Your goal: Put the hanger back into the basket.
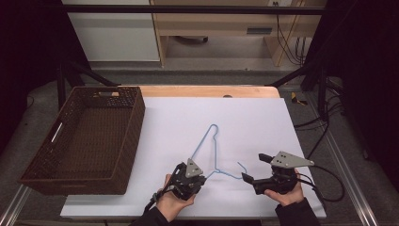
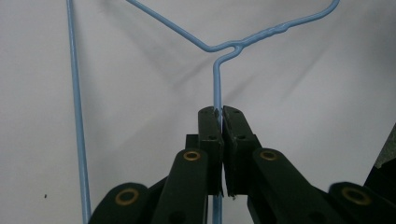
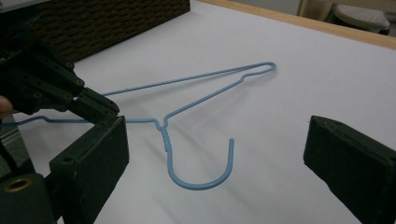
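While the white table sheet takes up most of the high view, with an empty brown wicker basket at its left edge, the work sits near the person's side, where a blue wire hanger lies on the sheet. Its long, narrow triangle runs away from the person toward the far side, and its hook curls out toward the right hand. The left gripper has its jaws pinched tight on the wire of one shoulder, close to the twisted neck, so that end is held. The right gripper stands wide open and holds nothing; seen along its own jaws, the hook lies on the sheet straight ahead, roughly midway between the two pads. Being the nearer free hand, it seems best placed to take the hook by moving forward and closing.
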A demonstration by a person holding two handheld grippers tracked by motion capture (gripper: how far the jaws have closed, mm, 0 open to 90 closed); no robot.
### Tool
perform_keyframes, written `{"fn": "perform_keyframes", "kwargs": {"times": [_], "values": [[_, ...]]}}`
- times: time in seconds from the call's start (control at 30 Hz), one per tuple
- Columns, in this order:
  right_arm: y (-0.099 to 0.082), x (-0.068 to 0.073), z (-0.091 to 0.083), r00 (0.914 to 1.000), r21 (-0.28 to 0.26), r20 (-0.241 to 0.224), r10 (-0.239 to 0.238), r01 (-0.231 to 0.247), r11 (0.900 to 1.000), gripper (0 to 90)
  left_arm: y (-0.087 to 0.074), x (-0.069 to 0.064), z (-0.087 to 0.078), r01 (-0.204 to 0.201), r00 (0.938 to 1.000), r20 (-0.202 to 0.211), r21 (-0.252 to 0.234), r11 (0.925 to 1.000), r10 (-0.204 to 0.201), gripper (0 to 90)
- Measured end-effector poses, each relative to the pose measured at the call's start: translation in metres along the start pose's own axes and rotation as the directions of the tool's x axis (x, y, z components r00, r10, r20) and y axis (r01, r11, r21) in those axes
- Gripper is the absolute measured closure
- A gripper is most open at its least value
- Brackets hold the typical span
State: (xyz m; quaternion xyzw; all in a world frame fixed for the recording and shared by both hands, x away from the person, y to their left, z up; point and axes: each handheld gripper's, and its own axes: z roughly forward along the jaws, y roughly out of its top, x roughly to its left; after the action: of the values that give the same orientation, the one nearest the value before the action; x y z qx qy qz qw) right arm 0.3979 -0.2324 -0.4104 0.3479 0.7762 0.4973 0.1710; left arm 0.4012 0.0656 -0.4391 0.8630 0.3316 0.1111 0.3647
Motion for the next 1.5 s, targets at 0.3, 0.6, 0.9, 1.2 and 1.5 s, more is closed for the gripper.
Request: {"fn": "perform_keyframes", "kwargs": {"times": [0.3, 0.6, 0.9, 1.2, 1.5], "values": [[-0.016, 0.000, 0.001, 0.9996, 0.049, -0.014, 0.026, -0.025, 0.9985, 8.6, 0.003, 0.003, -0.005, 0.012, 0.9999, -0.002, -0.026, 0.9996, -0.012, 87.2], [-0.028, 0.006, 0.010, 0.9986, 0.102, -0.042, 0.033, -0.029, 0.9944, 10.8, 0.005, 0.005, -0.007, 0.016, 0.9999, 0.003, -0.033, 0.9993, -0.016, 87.2], [-0.034, 0.012, 0.029, 0.9955, 0.116, -0.084, 0.044, -0.034, 0.9926, 18.3, 0.007, 0.006, -0.010, 0.024, 0.9997, 0.006, -0.048, 0.9986, -0.023, 87.2], [-0.029, 0.020, 0.052, 0.9933, 0.068, -0.108, 0.042, -0.035, 0.9971, 28.7, 0.007, 0.006, -0.011, 0.022, 0.9997, 0.008, -0.053, 0.9983, -0.022, 87.2], [-0.028, 0.022, 0.066, 0.9912, 0.034, -0.118, 0.059, -0.056, 0.9978, 44.2, 0.007, 0.005, -0.010, 0.027, 0.9996, 0.015, -0.055, 0.9981, -0.026, 87.2]]}}
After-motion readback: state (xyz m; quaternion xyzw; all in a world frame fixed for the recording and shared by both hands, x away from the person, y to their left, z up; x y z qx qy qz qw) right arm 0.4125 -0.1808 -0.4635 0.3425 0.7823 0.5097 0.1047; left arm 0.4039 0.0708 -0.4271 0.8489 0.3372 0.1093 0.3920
